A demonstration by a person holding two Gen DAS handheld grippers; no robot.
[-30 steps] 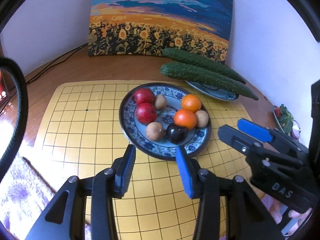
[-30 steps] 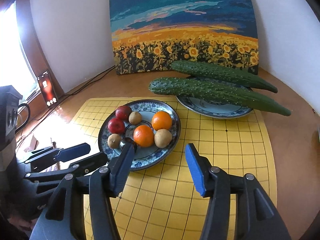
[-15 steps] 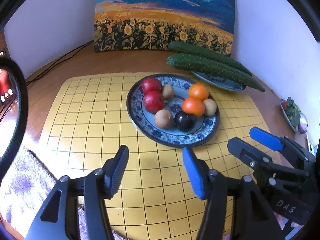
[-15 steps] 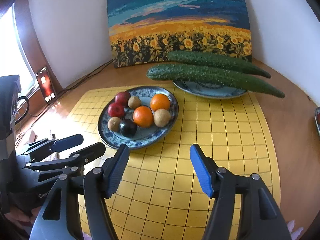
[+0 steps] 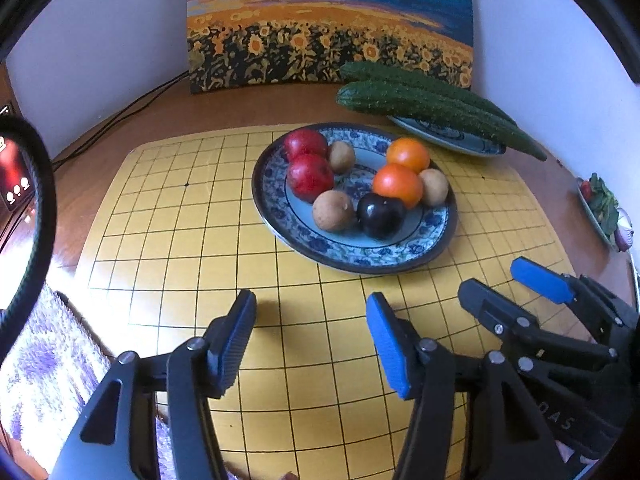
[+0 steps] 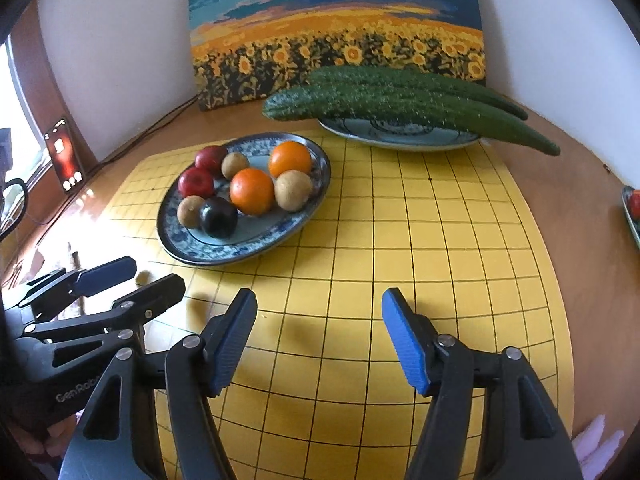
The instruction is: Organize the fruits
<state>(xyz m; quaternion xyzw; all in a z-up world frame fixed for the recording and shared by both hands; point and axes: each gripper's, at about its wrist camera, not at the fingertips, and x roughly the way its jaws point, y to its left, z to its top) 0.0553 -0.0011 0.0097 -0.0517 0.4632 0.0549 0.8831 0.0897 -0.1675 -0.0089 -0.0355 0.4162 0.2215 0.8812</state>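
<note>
Left wrist view: both grippers' fingers apart w/ nothing between, right (image 6: 316, 320) opening, fruit untouched on plate (image 5: 280, 216), sorting not begun.

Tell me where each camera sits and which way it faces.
Left wrist: on the left hand-held gripper, angled down at the fruit plate; right hand-held gripper at right.
Right wrist: on the right hand-held gripper, jaws opening, same slant; left hand-held gripper at left.
Shared: plate, cucumbers, sunflower painting.
</note>
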